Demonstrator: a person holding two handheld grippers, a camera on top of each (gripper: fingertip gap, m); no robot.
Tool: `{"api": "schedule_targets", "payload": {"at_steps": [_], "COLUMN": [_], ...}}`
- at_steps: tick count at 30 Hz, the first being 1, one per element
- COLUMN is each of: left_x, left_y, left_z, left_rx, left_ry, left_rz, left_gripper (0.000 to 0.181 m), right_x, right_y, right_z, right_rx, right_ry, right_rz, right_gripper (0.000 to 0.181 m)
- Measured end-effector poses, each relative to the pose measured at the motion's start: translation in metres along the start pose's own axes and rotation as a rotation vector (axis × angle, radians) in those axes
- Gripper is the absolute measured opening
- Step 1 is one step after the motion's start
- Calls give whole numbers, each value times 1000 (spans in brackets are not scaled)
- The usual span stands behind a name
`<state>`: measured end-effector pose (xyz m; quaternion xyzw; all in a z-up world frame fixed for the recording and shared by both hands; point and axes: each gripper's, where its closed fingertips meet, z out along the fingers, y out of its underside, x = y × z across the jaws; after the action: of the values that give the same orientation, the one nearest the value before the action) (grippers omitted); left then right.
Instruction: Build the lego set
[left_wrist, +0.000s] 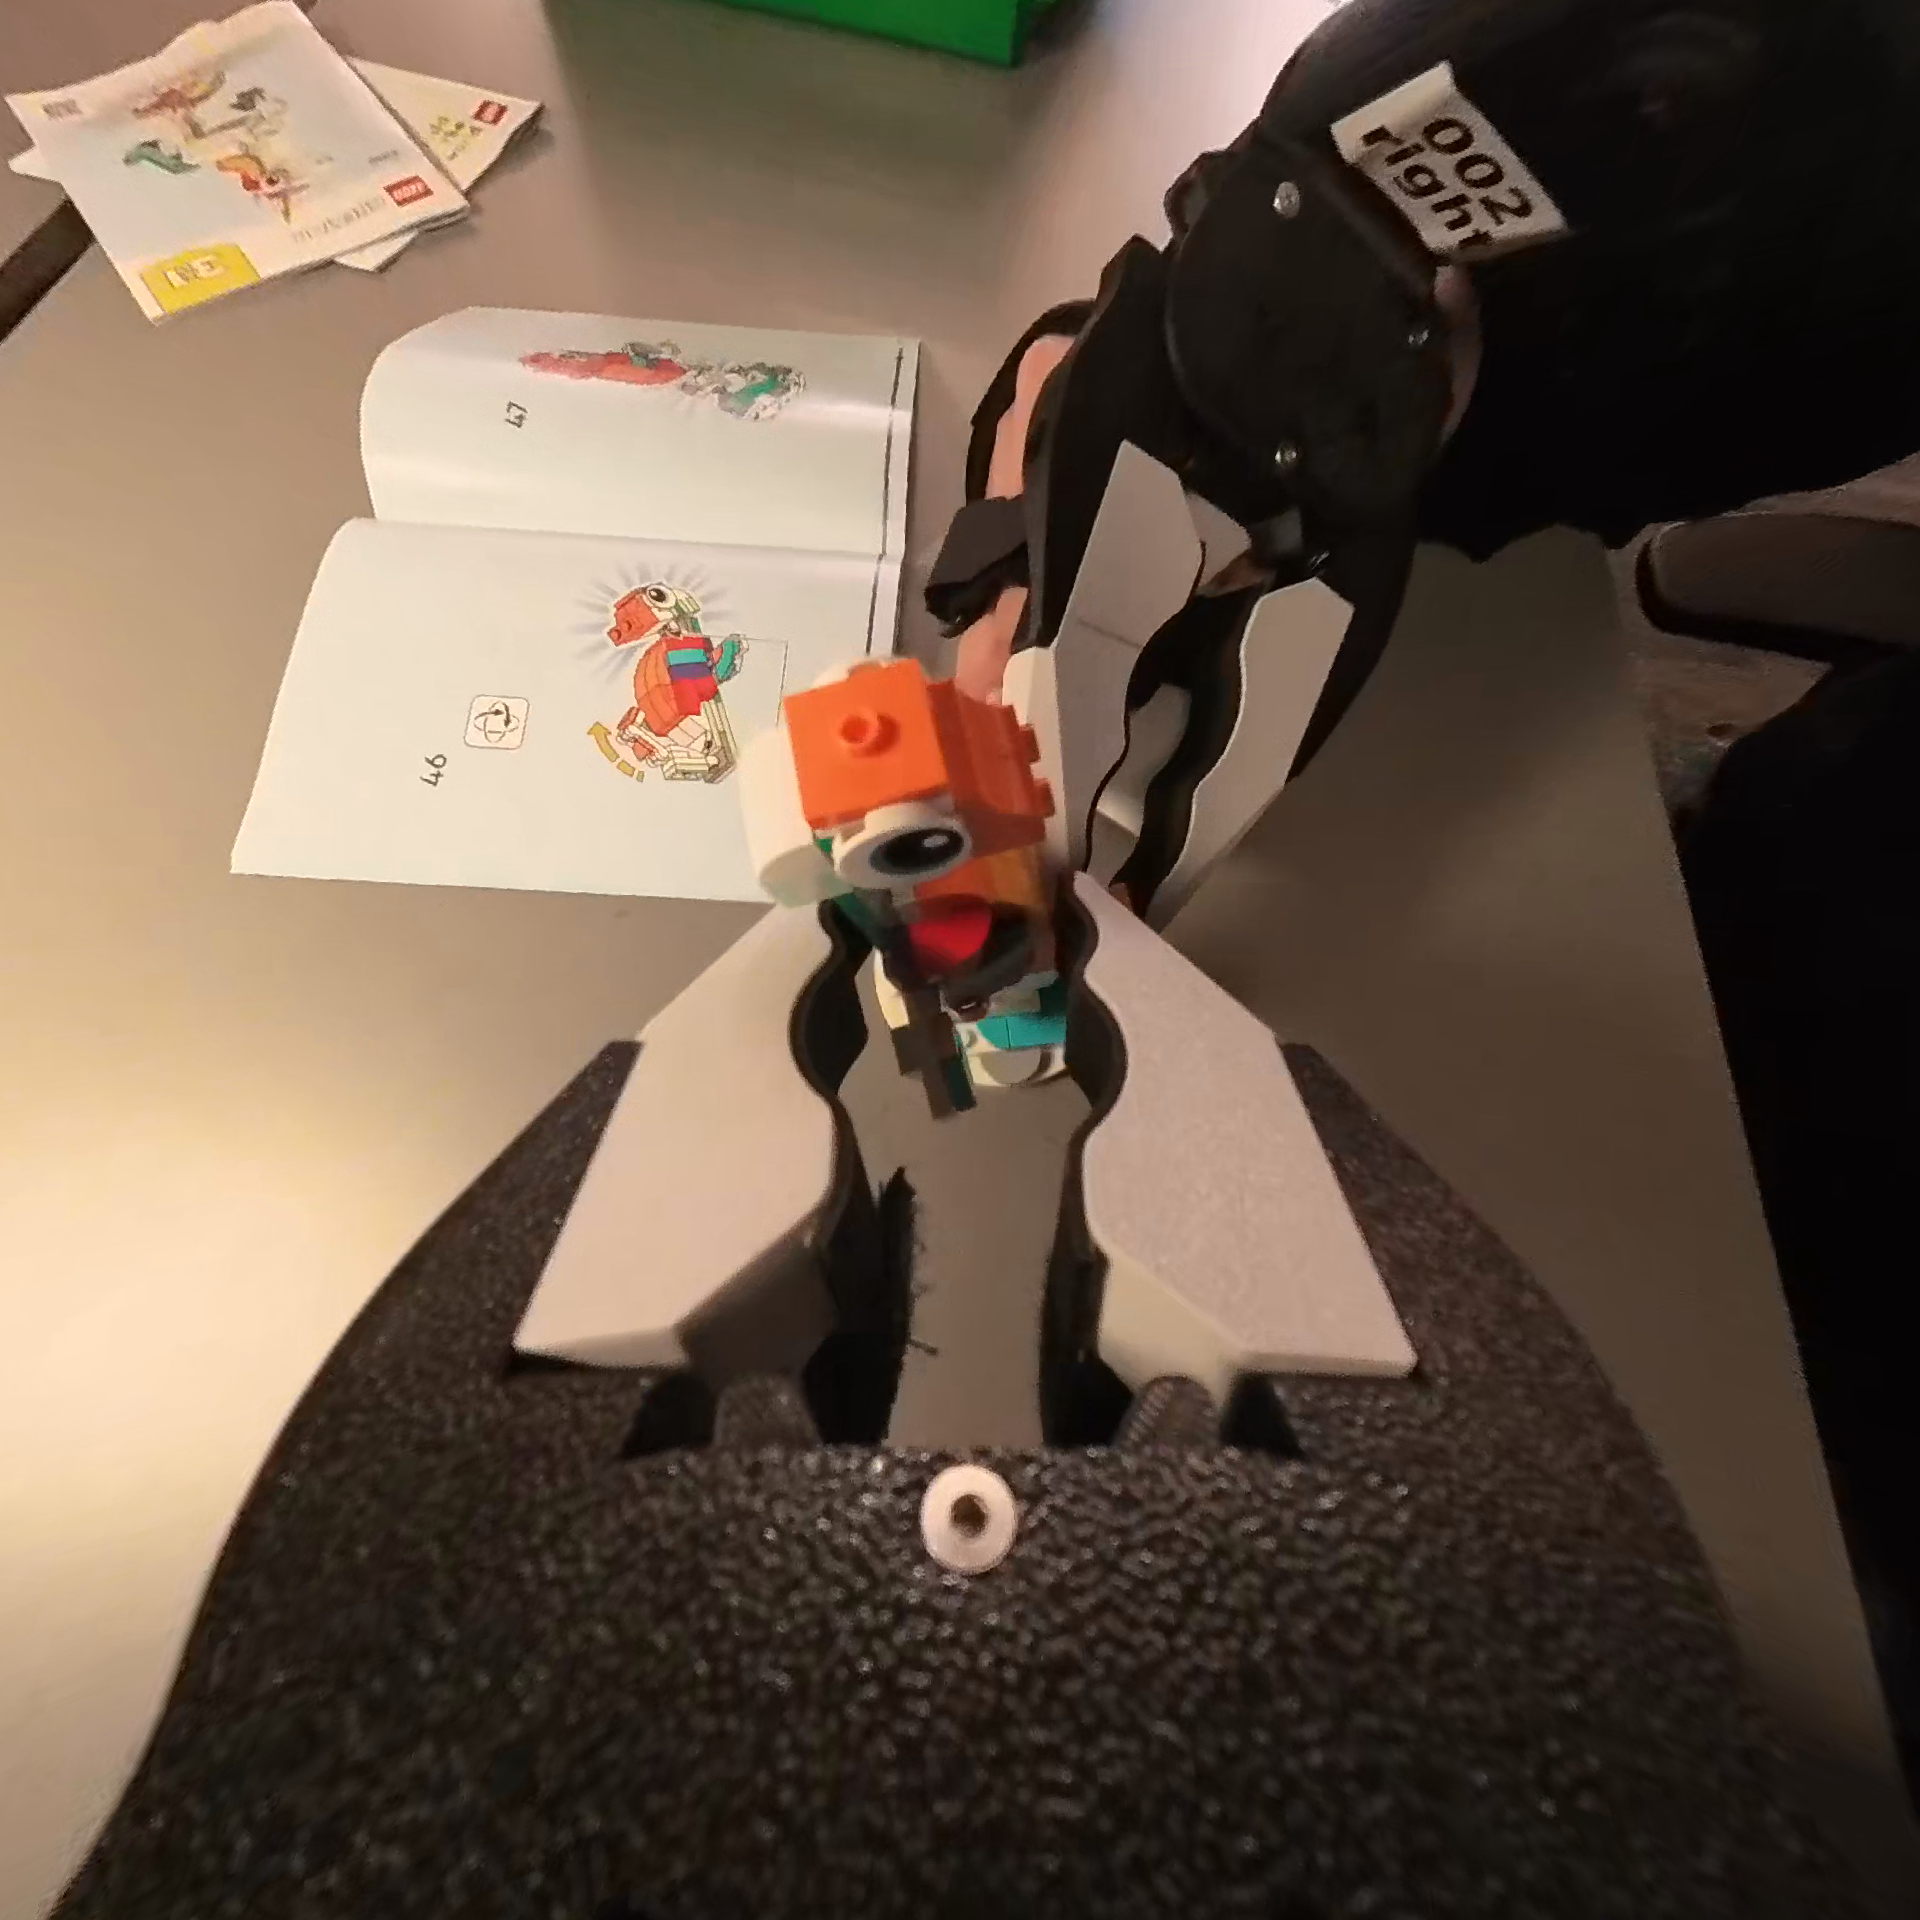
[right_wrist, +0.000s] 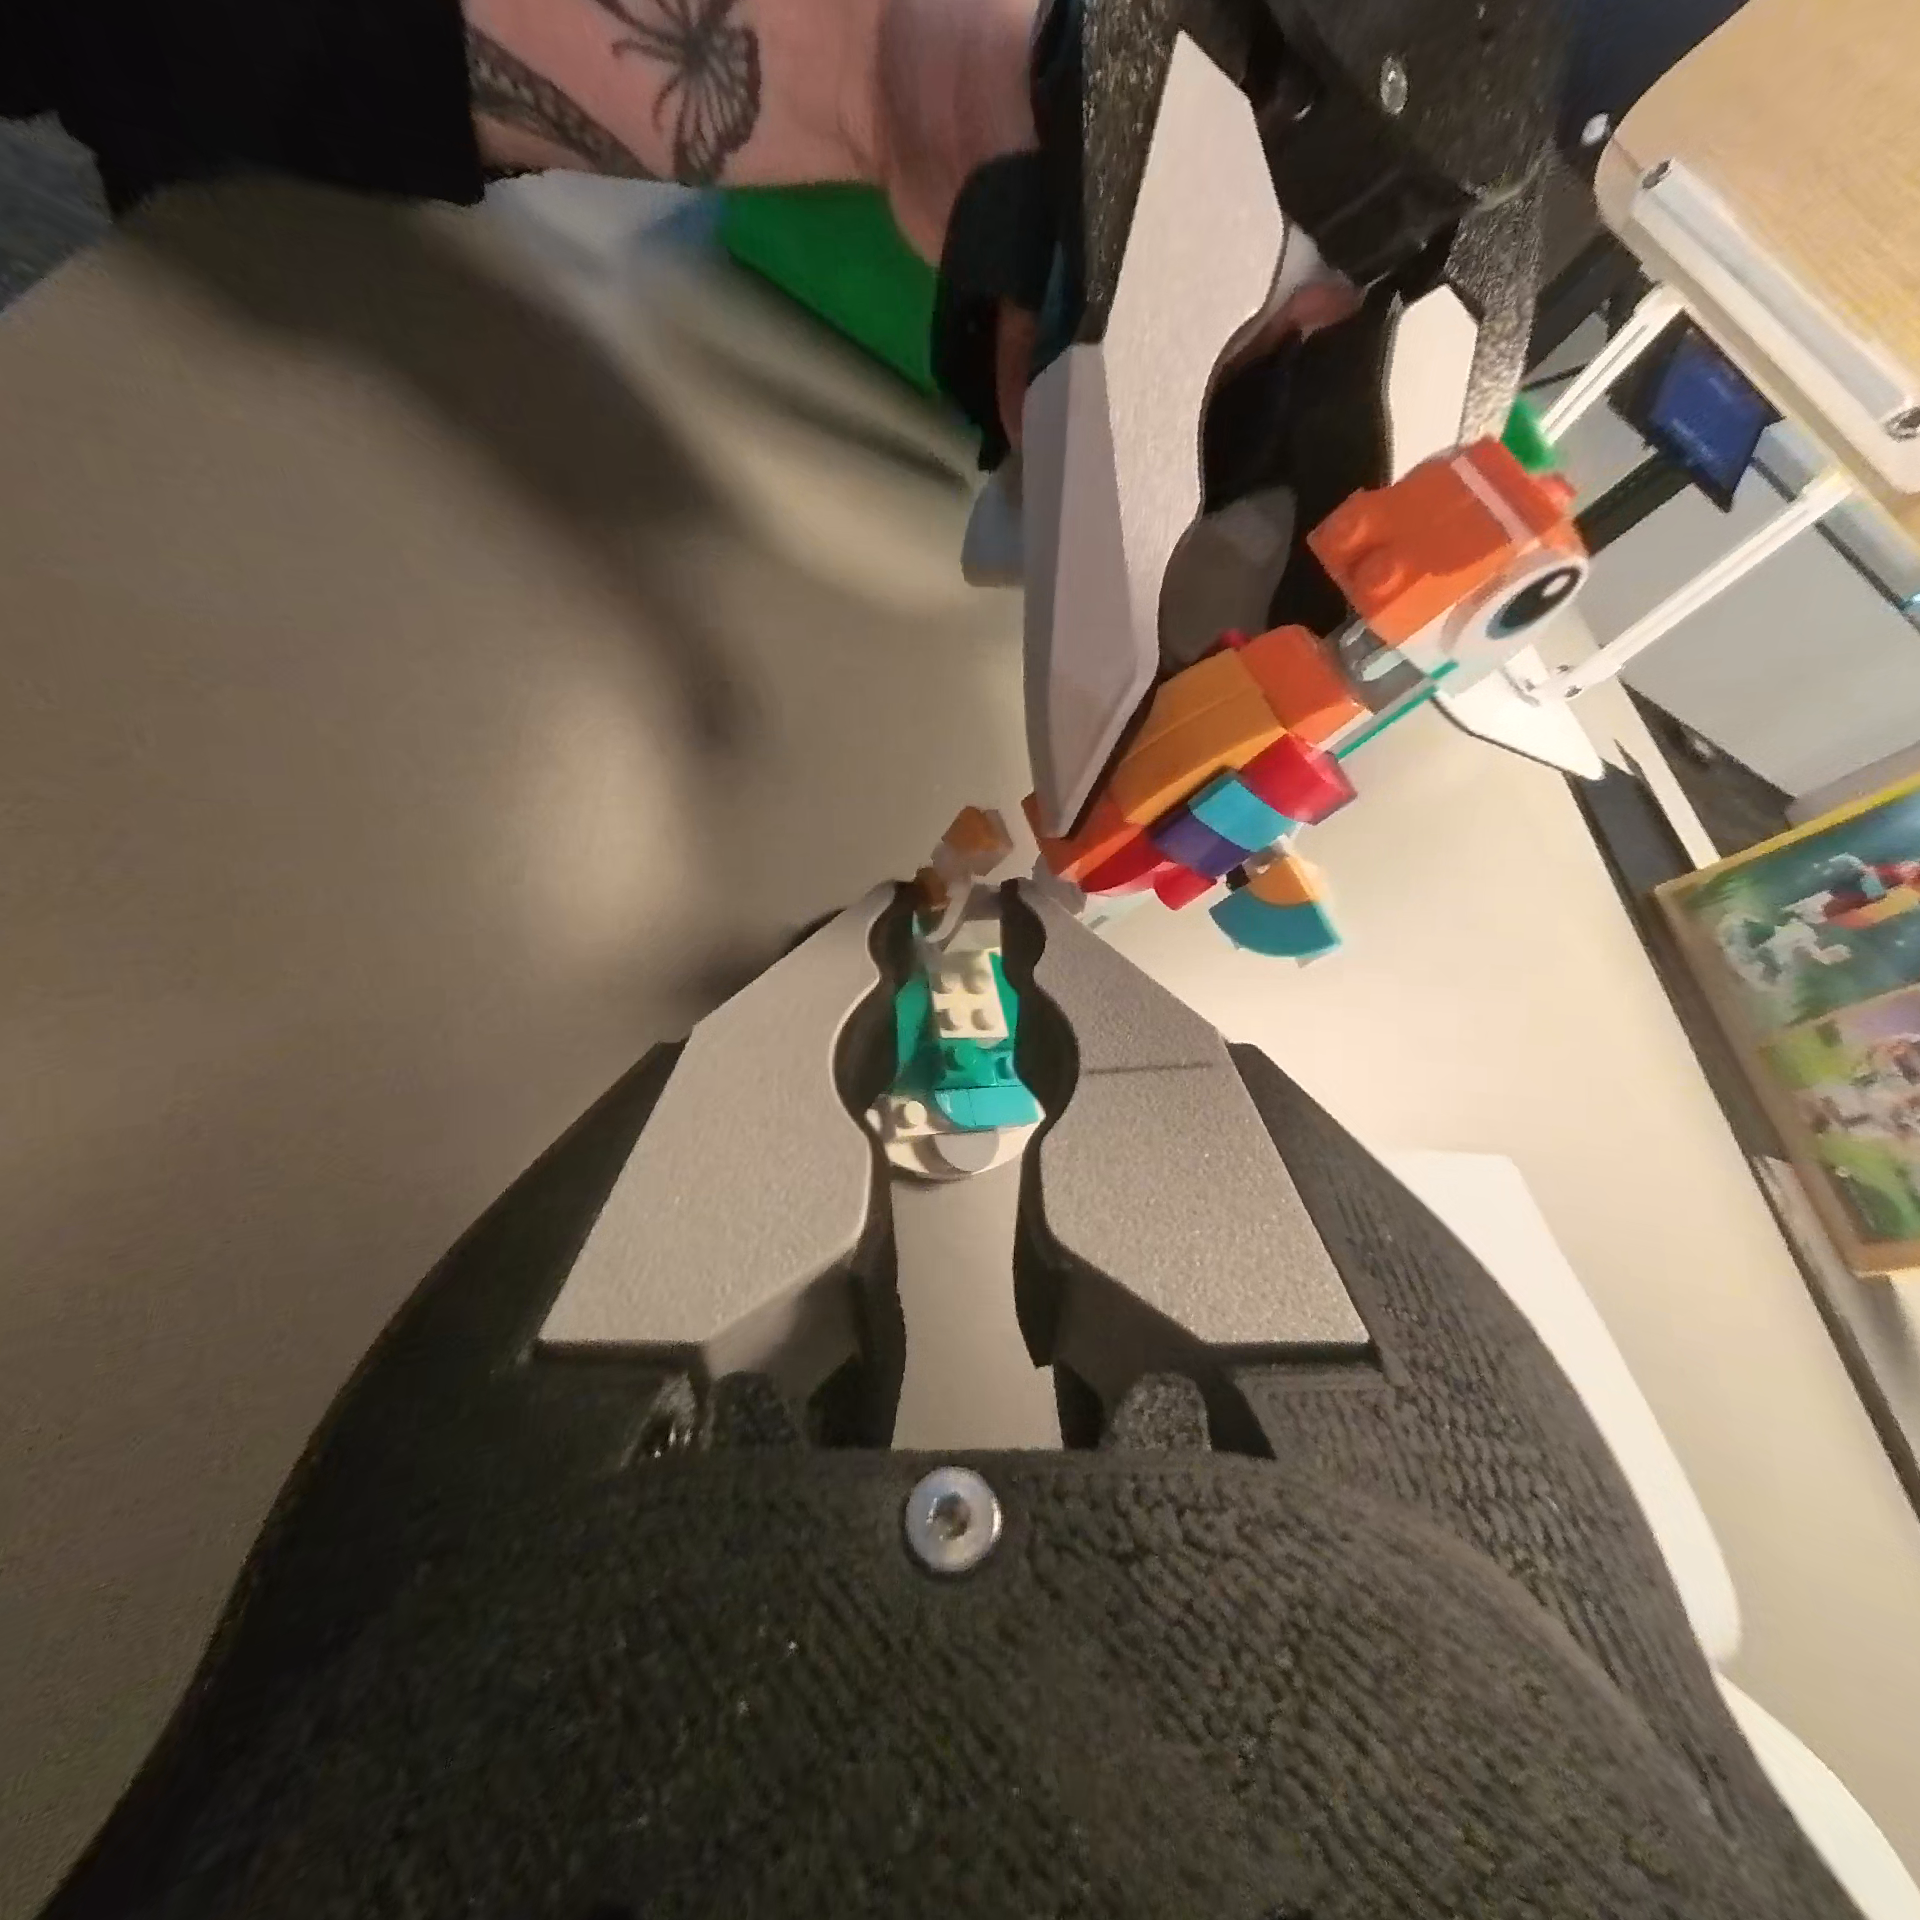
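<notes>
My left gripper (left_wrist: 951, 935) is shut on the lego model (left_wrist: 914, 790), an orange creature with a big eye, red, teal and white parts, held above the table. In the right wrist view the model (right_wrist: 1278, 707) sits under the left gripper's near finger (right_wrist: 1101, 520). My right gripper (right_wrist: 956, 902) is shut on a small teal and white lego piece (right_wrist: 961, 1029) with a small orange tip (right_wrist: 975, 831). That tip is right beside the model's lower end; I cannot tell if they touch. In the left wrist view the right gripper (left_wrist: 1127, 868) reaches in from the upper right.
An open instruction booklet (left_wrist: 623, 623) lies on the grey table (left_wrist: 260, 1091) behind the model. More booklets (left_wrist: 260, 177) lie at the far left and a green box (left_wrist: 894, 21) at the far edge. A lego box (right_wrist: 1808, 1039) and a wooden frame (right_wrist: 1766, 208) are at the right. My left and right fingertips are right by each other.
</notes>
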<state>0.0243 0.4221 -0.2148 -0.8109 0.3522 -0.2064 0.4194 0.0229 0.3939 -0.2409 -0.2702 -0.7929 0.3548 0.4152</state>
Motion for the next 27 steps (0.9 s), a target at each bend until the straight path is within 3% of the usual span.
{"api": "schedule_targets", "payload": {"at_steps": [21, 27], "left_x": [2, -1], "left_y": [5, 5], "left_z": [3, 1], "left_rx": [7, -23], "left_ry": [77, 89], "left_rz": [23, 45], "left_gripper": [31, 31], "right_x": [-4, 1], "right_y": [5, 11], "right_z": [2, -15], "right_rx": [-39, -23], "right_ry": [-21, -82], "right_rz": [35, 174], "right_gripper": [15, 29]}}
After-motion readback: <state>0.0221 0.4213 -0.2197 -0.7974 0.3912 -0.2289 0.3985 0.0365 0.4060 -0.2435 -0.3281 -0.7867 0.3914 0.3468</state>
